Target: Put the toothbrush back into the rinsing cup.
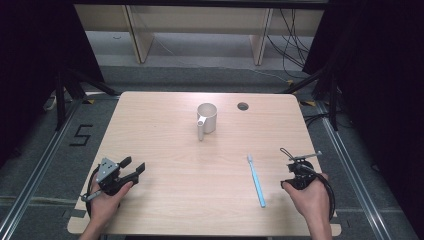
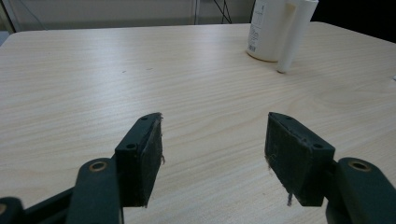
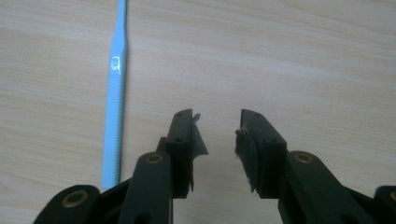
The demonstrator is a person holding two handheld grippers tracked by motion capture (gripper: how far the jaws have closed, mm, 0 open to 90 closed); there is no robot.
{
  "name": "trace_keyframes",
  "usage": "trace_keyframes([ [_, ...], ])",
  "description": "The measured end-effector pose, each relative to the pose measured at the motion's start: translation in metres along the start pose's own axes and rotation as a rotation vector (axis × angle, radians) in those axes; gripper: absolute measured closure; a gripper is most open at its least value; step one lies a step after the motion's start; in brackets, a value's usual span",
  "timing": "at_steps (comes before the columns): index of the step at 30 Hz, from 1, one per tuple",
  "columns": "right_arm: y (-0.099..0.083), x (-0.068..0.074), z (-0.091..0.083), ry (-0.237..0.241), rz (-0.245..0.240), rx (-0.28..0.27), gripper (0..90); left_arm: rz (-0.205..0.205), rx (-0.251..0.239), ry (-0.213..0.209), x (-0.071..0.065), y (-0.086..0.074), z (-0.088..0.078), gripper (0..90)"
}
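Light blue plastic toothbrush (image 1: 256, 181) lies at lower right on the wooden tabletop (image 1: 165, 145), just beside the right tongs (image 3: 215, 135); both right and left tongs (image 2: 215, 149) stand apart, empty

Setting: a lab recording bay. Plain wooden table (image 1: 165, 200) with a cable hole (image 1: 243, 106) stands between black curtains (image 1: 30, 55) on grey carpet (image 1: 30, 165); a taped "5" (image 1: 80, 135) marks the floor, loose cables (image 1: 292, 42) trail behind, metal rails (image 1: 357, 170) run alongside.
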State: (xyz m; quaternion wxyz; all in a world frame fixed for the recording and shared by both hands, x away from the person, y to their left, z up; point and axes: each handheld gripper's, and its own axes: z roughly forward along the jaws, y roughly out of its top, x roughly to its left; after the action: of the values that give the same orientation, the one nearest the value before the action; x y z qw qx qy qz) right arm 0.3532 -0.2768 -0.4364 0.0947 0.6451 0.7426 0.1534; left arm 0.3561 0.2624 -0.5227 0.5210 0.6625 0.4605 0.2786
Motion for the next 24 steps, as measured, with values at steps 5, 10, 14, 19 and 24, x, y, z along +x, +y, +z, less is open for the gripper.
trace_keyframes([
  [5, 0.008, 0.003, 0.004, 0.018, -0.011, 0.046, 67.0, 0.000, -0.001, 0.000, 0.000, 0.000, 0.000, 36.7],
  [10, 0.013, 0.006, 0.006, 0.016, -0.007, 0.054, 67.0, -0.001, 0.002, 0.000, 0.000, 0.000, 0.000, 36.7],
  [14, 0.020, 0.013, 0.006, 0.012, 0.008, 0.090, 67.0, 0.003, -0.001, -0.001, 0.000, 0.000, 0.000, 36.6],
  [19, 0.025, 0.018, 0.009, 0.014, -0.033, 0.108, 67.5, 0.000, 0.001, -0.002, 0.000, 0.000, 0.000, 36.6],
  [24, 0.030, 0.029, 0.012, 0.019, -0.024, 0.137, 68.7, -0.012, 0.000, 0.001, 0.000, 0.000, 0.000, 36.6],
])
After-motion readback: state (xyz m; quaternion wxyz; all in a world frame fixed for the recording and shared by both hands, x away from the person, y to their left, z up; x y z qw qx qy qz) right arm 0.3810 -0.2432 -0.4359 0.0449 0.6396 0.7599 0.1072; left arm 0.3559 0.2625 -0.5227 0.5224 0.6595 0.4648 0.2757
